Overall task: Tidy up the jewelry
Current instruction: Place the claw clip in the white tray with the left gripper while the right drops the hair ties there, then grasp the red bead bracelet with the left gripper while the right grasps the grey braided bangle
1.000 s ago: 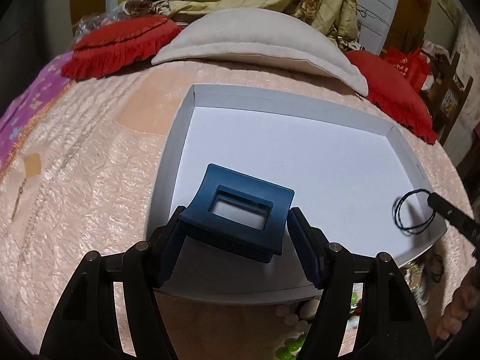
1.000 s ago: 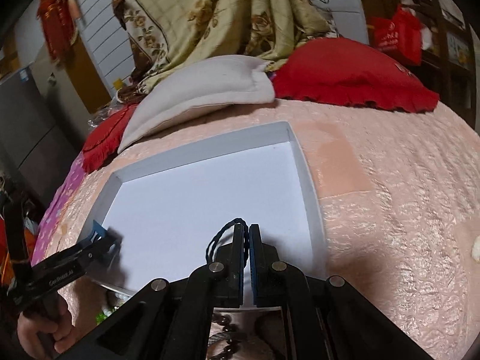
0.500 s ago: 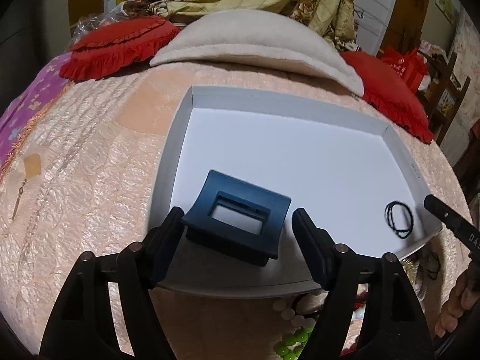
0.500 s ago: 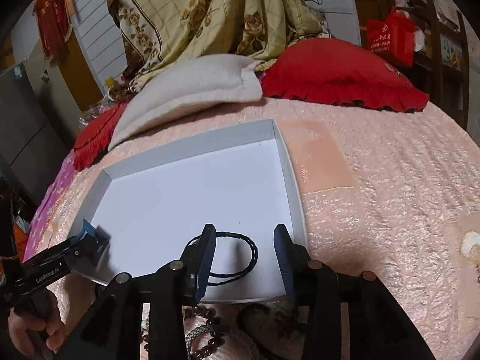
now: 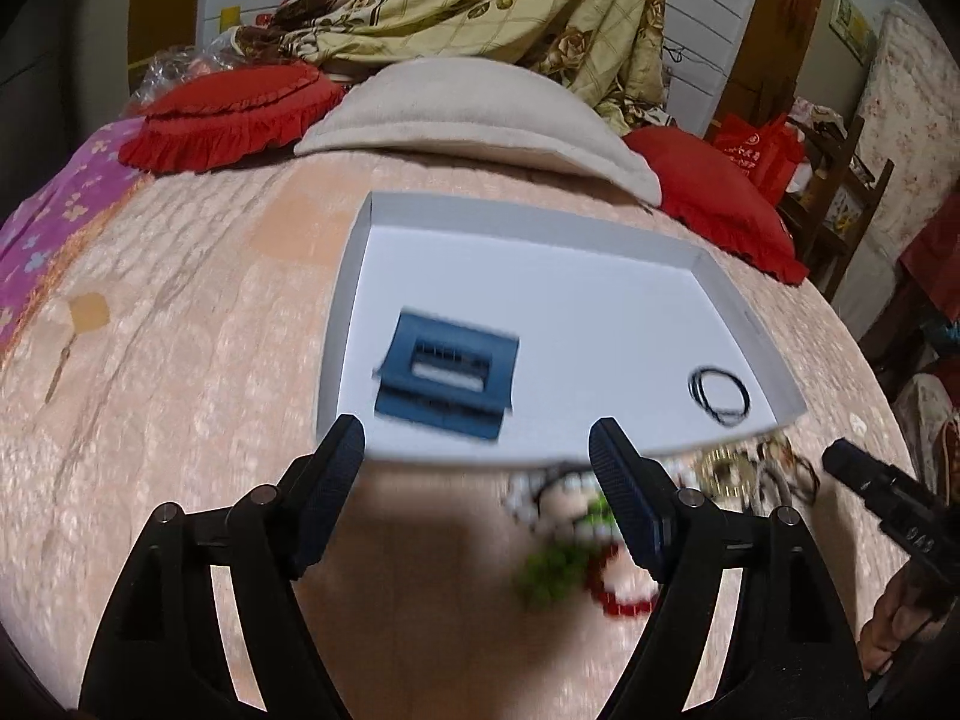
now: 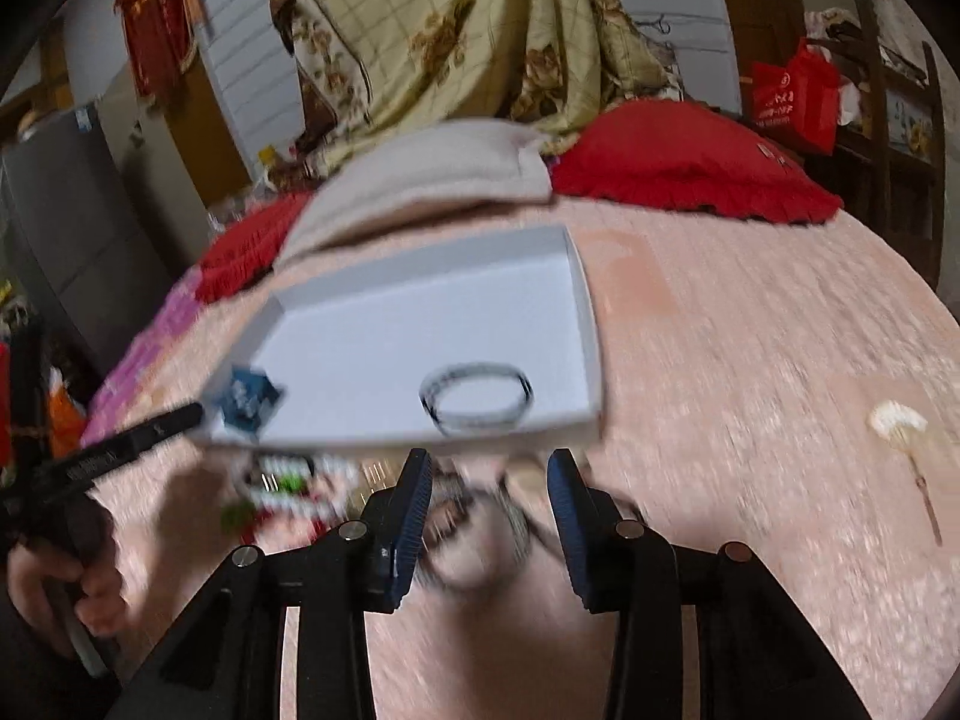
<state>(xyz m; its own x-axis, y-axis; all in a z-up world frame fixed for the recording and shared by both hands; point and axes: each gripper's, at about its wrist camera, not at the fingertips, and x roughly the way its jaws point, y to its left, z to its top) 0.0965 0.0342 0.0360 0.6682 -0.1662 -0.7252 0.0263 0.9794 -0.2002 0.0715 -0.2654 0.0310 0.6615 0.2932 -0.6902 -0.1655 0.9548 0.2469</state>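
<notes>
A shallow white tray [image 5: 540, 276] lies on the pink bedspread. In it rests a dark blue claw hair clip [image 5: 447, 381] near the left front corner and a black hair tie [image 5: 719, 395] at the right front. My left gripper [image 5: 475, 429] hovers at the tray's front edge; its jaws are opening and nothing is between them. My right gripper [image 6: 490, 457] stands open and empty just short of the tray [image 6: 420, 324], with the hair tie [image 6: 477, 399] lying free beyond its fingertips. A blurred heap of bead bracelets and chains [image 5: 564, 558] lies in front of the tray.
Red frilled cushions [image 5: 234, 108] and a beige pillow [image 5: 480, 120] lie behind the tray, with a floral blanket [image 6: 480, 30] beyond. A small pale brush-like item [image 6: 900, 426] lies on the bedspread at the right. A wooden shelf and red bag [image 5: 756, 156] stand at the bed's far right.
The left gripper let go of the blue clip and drew back; the clip now lies in the tray. The right gripper opened, left the hair tie in the tray and pulled back too.
</notes>
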